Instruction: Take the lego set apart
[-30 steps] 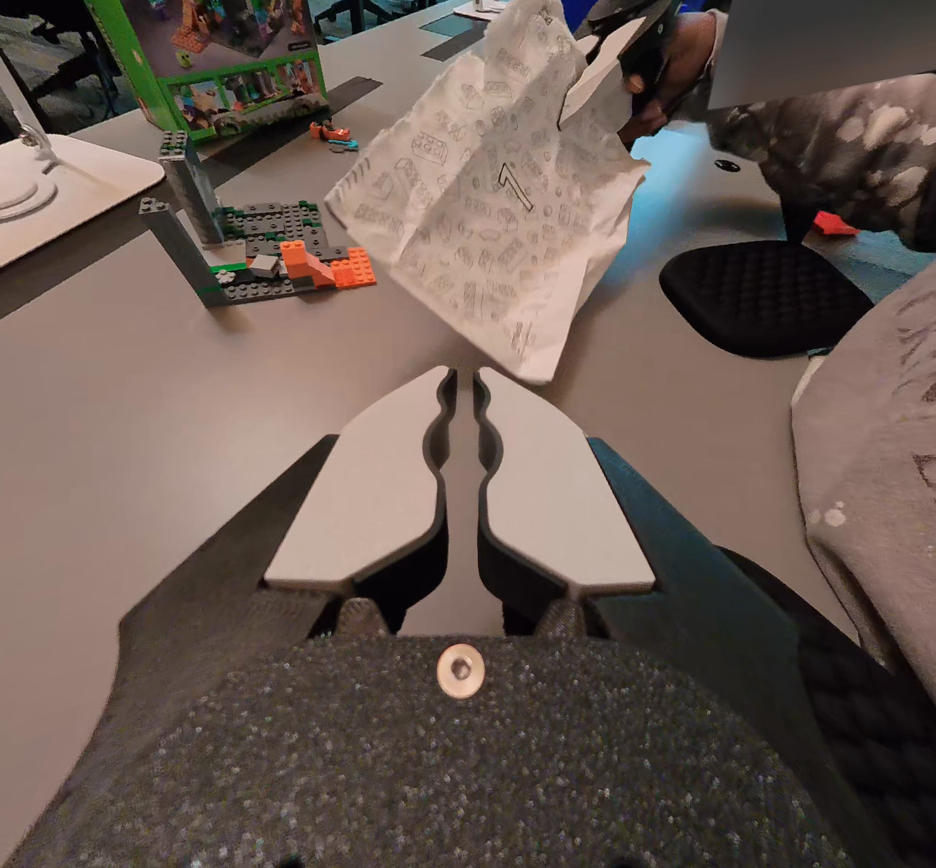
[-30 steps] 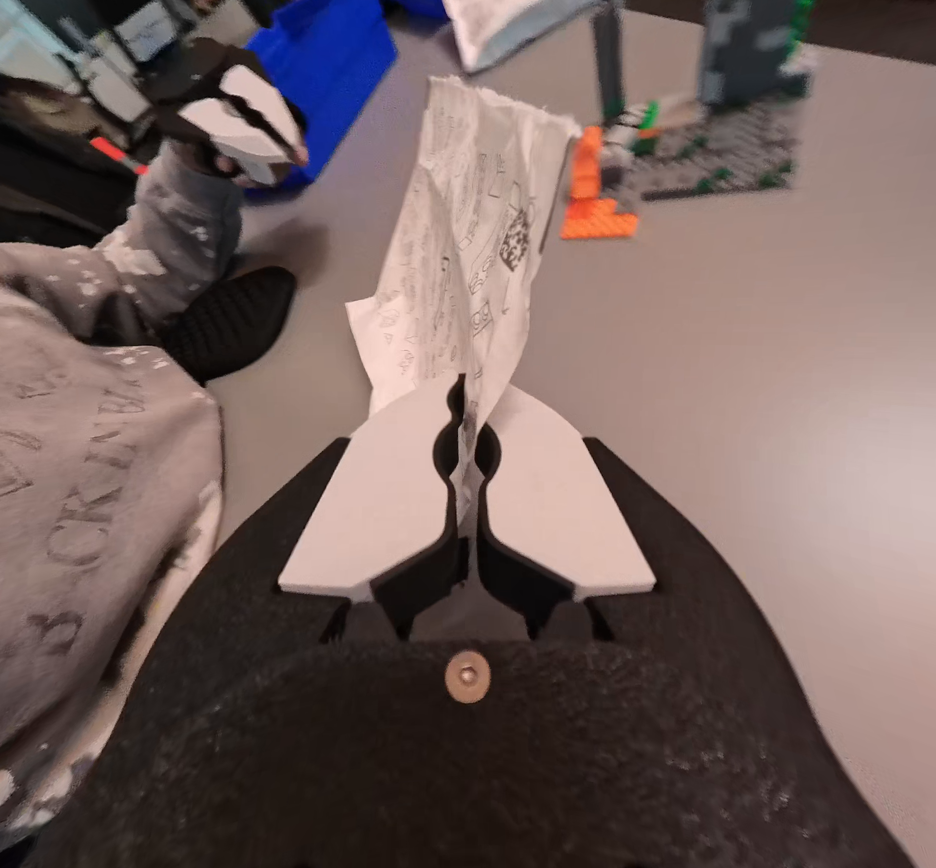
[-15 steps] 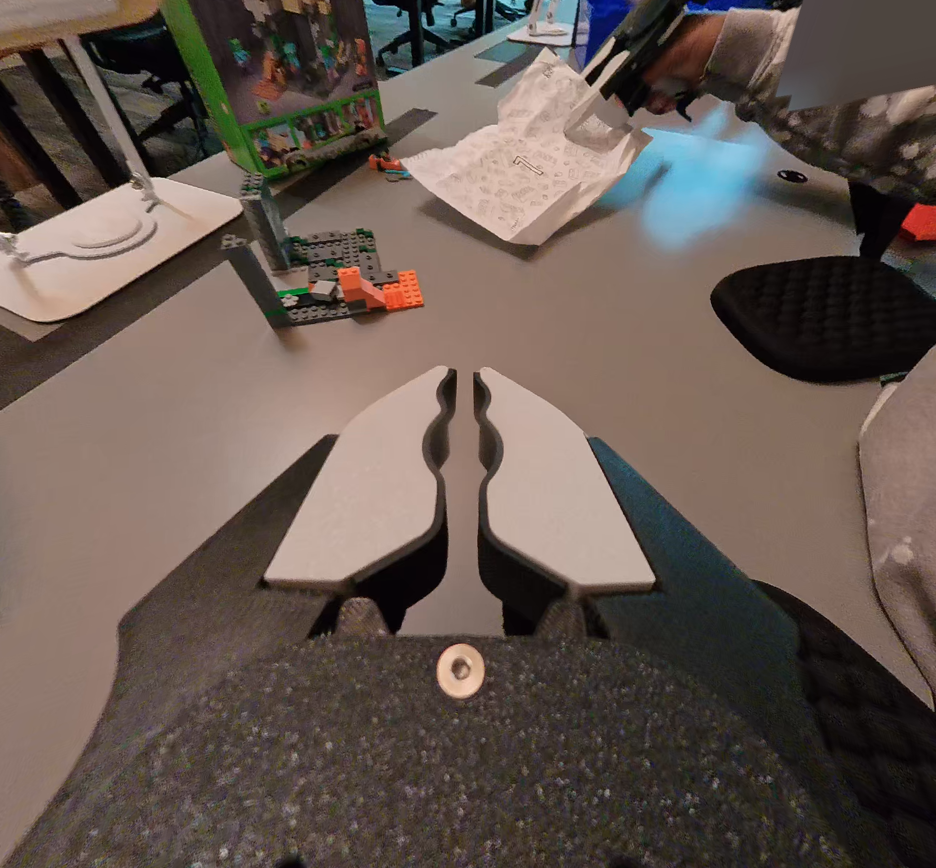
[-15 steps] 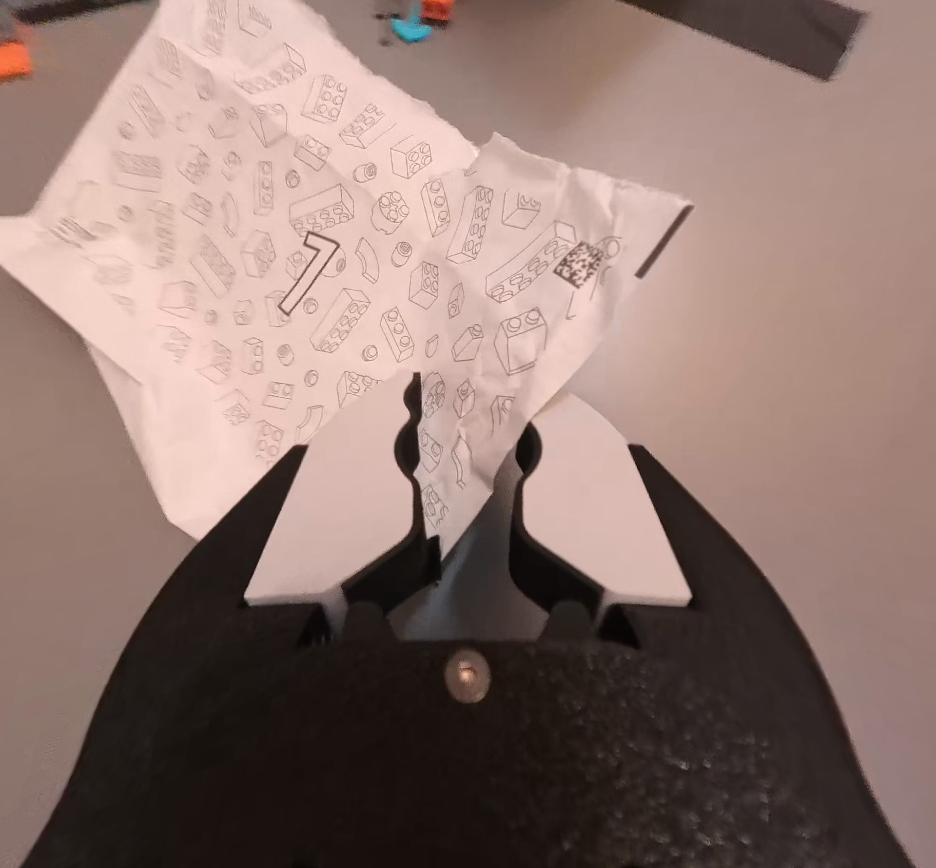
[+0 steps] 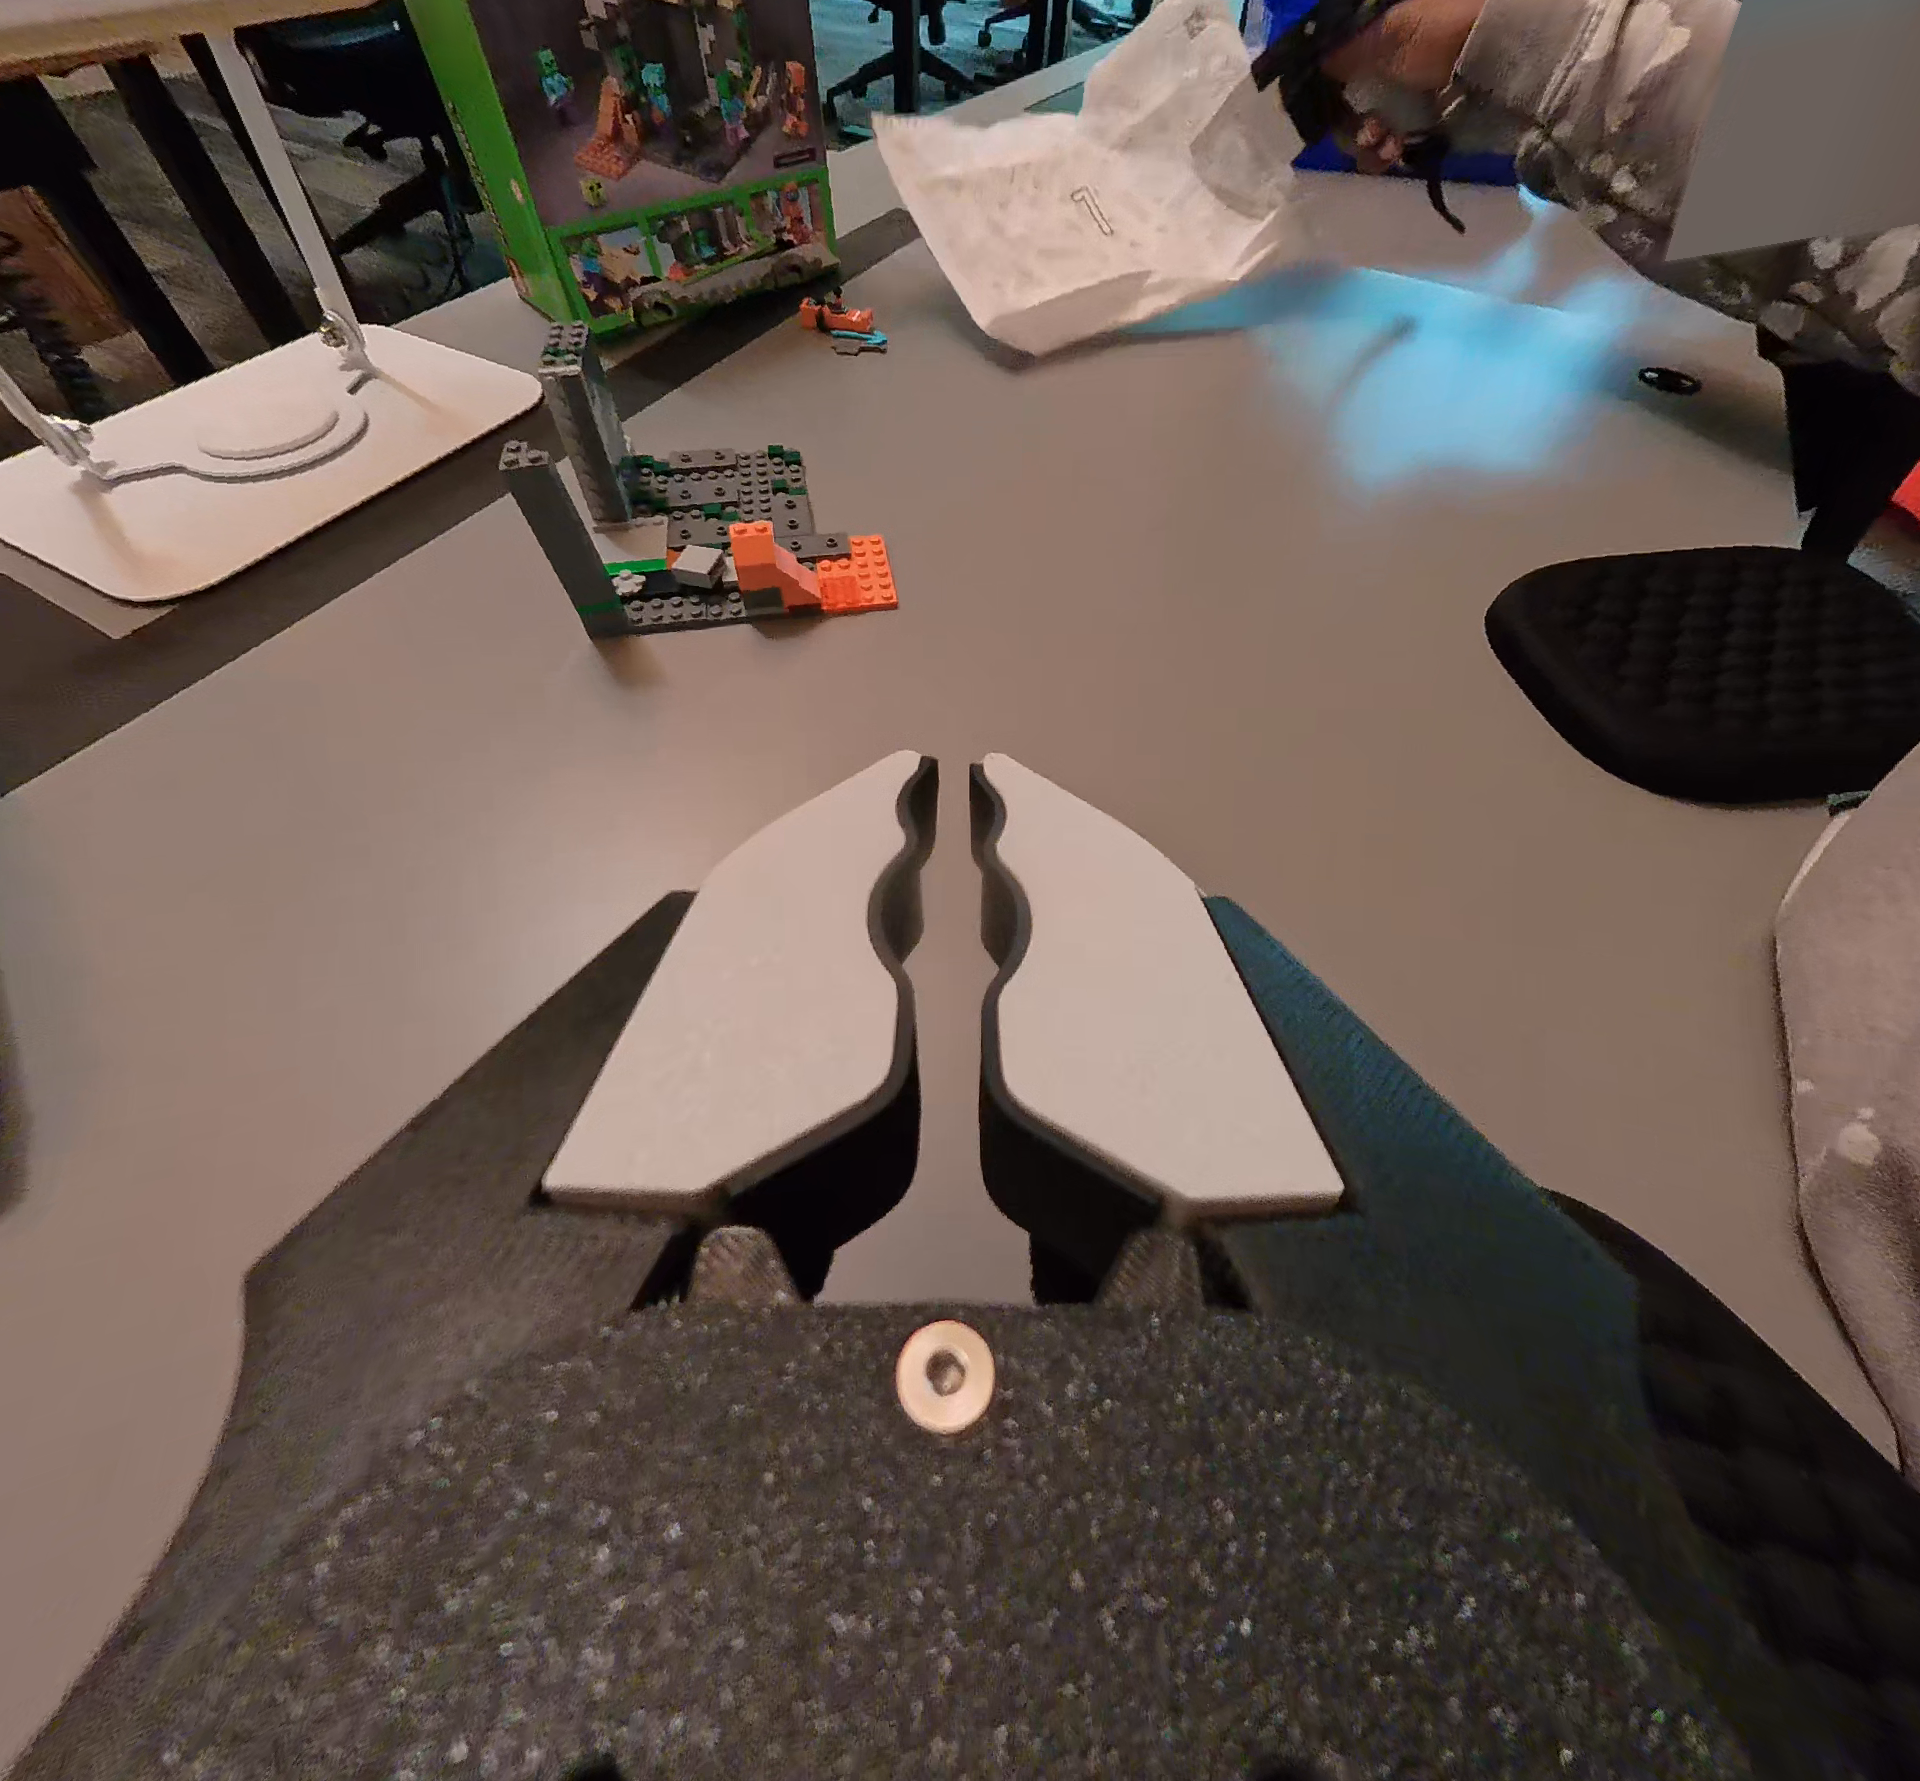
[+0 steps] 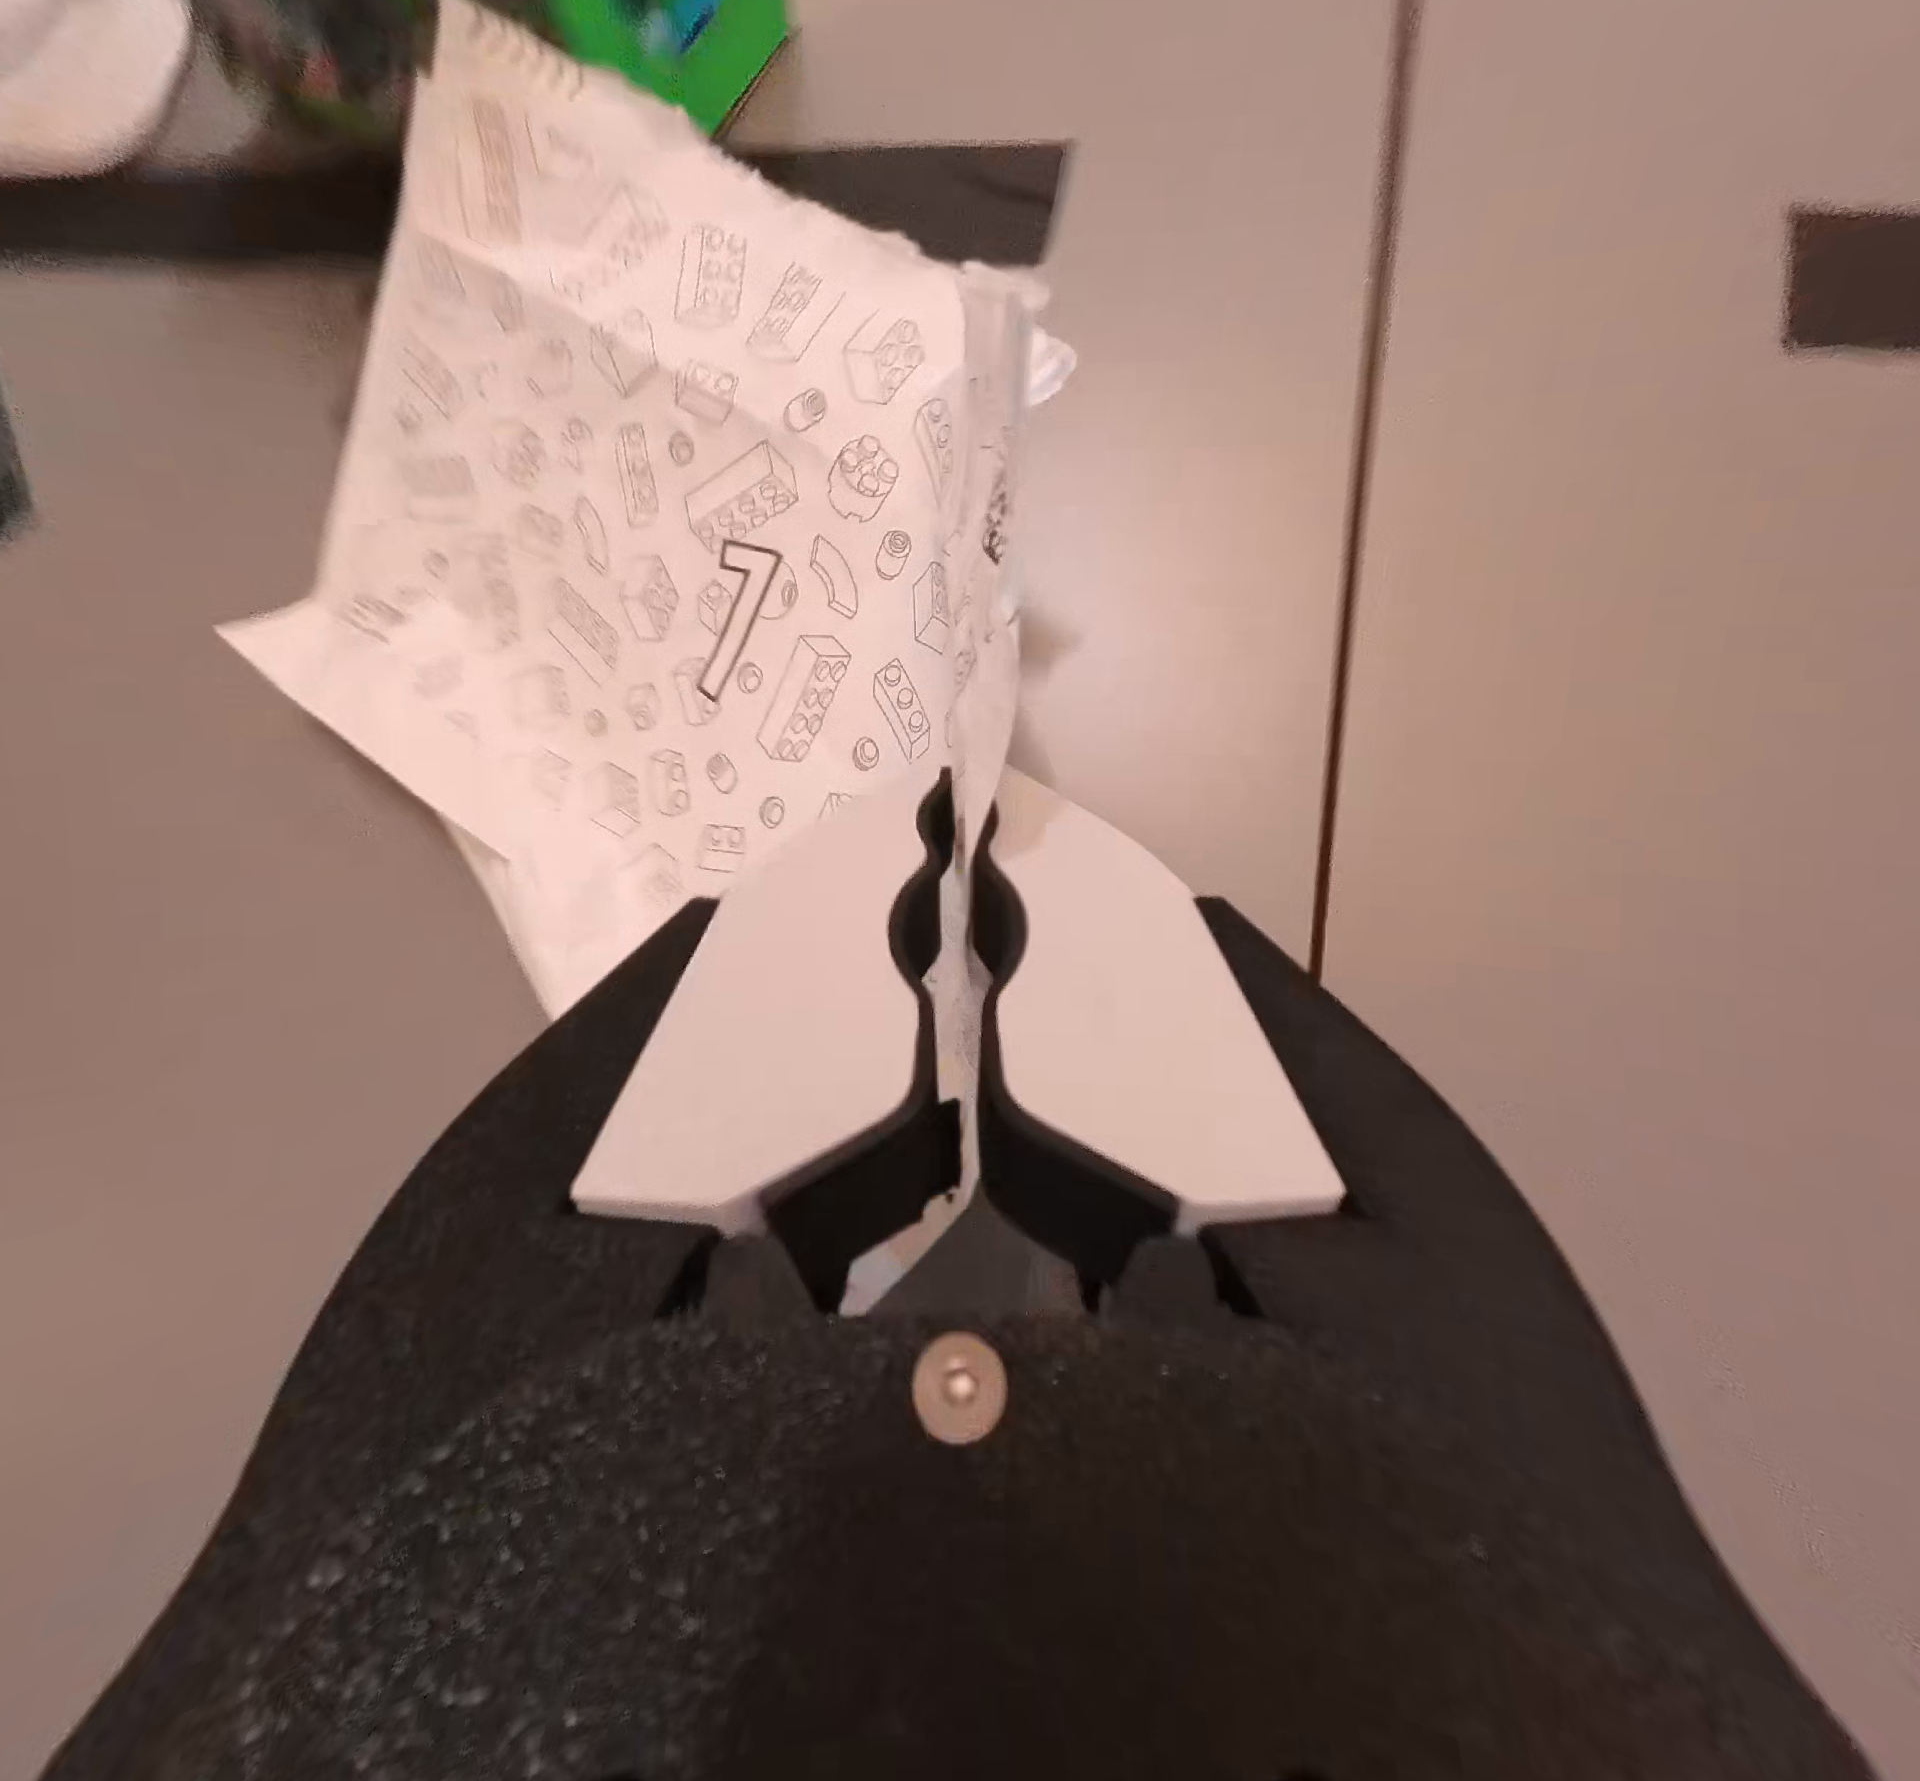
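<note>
On near part of worktop (image 5: 1143, 609), left wrist view: left claw (image 5: 954, 767) idle, jaws narrow, nothing between – likely waiting. Lego build (image 5: 717, 536) straight ahead, well apart, toward left edge near white stand base (image 5: 260, 443); green box (image 5: 634, 90) behind it. Far right, right claw (image 5: 1311, 64) lifts paper bag (image 5: 1081, 214) – probably clearing room.

Right wrist view: right claw (image 6: 966, 786) clamped on bag (image 6: 665, 526) edge, bag hanging over worktop (image 6: 1662, 796). Build not visible.
</note>
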Action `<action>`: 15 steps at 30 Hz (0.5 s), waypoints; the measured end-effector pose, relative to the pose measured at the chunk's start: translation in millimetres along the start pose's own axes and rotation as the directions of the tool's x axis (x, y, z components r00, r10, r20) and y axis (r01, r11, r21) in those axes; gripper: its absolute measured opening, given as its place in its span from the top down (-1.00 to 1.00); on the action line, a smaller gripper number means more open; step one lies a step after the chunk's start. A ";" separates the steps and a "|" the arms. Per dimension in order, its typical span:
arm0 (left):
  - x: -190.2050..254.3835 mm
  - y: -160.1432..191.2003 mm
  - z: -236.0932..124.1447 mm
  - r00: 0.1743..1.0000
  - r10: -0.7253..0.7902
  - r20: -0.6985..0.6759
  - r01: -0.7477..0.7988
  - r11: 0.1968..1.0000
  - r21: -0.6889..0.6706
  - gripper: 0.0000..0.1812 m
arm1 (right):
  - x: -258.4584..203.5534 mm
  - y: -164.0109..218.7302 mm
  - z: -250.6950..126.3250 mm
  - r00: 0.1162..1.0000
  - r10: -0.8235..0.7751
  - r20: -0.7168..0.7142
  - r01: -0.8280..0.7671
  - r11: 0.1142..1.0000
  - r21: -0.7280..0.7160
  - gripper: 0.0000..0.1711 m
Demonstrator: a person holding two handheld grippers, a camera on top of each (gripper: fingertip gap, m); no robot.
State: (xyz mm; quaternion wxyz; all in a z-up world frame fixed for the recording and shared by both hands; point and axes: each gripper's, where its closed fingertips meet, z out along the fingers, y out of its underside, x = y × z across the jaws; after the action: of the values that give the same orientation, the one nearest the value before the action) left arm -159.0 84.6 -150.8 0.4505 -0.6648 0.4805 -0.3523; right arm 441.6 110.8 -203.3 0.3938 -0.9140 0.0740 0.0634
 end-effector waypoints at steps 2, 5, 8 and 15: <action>-1.3 0.9 0.8 1.000 -0.011 -0.003 0.011 1.000 0.003 0.94 | 14.8 -5.6 -2.5 0.974 0.226 0.007 -0.226 0.969 0.102 1.00; -2.6 -1.3 3.7 0.999 -0.031 -0.019 0.031 0.999 0.017 0.94 | 20.3 -7.7 1.7 0.889 0.448 0.097 -0.458 0.860 0.225 1.00; -0.8 -5.1 7.2 0.999 -0.022 -0.028 0.022 1.000 0.021 0.94 | 13.4 -3.9 9.0 0.874 0.477 0.095 -0.484 0.830 0.277 0.90; -1.2 -3.7 5.0 1.000 -0.004 -0.015 0.004 1.000 0.018 0.94 | 15.2 7.1 -2.8 0.928 0.277 -0.251 -0.205 0.938 0.279 0.11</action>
State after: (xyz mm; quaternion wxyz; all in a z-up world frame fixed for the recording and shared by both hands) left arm -153.7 87.5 -149.1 0.4523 -0.6591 0.4792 -0.3625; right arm 455.4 102.6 -209.0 0.4789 -0.8410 0.2498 -0.0309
